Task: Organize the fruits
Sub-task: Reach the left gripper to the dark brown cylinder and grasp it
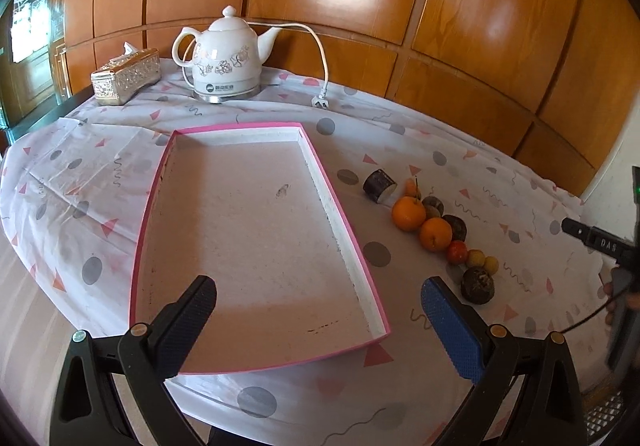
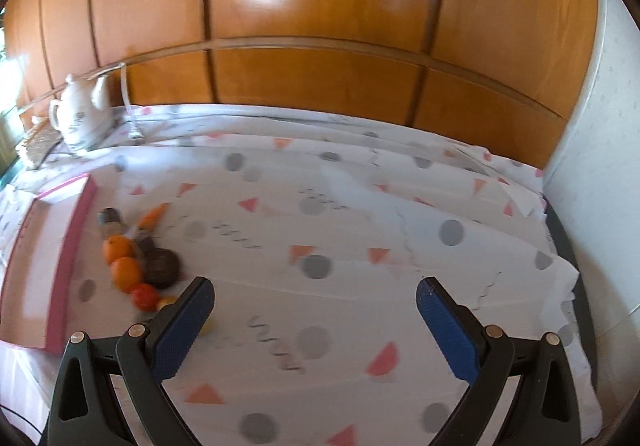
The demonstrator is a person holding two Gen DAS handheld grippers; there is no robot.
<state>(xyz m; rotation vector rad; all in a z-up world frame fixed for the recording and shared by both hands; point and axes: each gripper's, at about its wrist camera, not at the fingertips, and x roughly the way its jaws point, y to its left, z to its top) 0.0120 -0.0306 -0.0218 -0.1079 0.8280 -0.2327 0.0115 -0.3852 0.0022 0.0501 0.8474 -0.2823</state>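
A shallow pink-edged tray (image 1: 344,222) lies empty on the patterned tablecloth. To its right runs a line of fruits: two oranges (image 1: 408,213) (image 1: 435,233), a small red fruit (image 1: 457,252), small yellow ones (image 1: 476,258), dark round fruits (image 1: 477,285) and a dark cut cylinder (image 1: 379,185). My left gripper (image 1: 318,300) hovers open over the tray's near end, holding nothing. In the right wrist view the same oranges (image 2: 118,249), a dark fruit (image 2: 161,267) and the red fruit (image 2: 144,296) sit left of my right gripper (image 2: 314,300), which is open and empty. The tray (image 2: 70,258) lies at the far left.
A white kettle (image 1: 224,54) with a cord and plug (image 1: 320,101) stands at the back, beside a silver tissue box (image 1: 126,76). Wooden wall panels close off the rear. The other handheld gripper (image 1: 600,242) and a hand show at the right edge.
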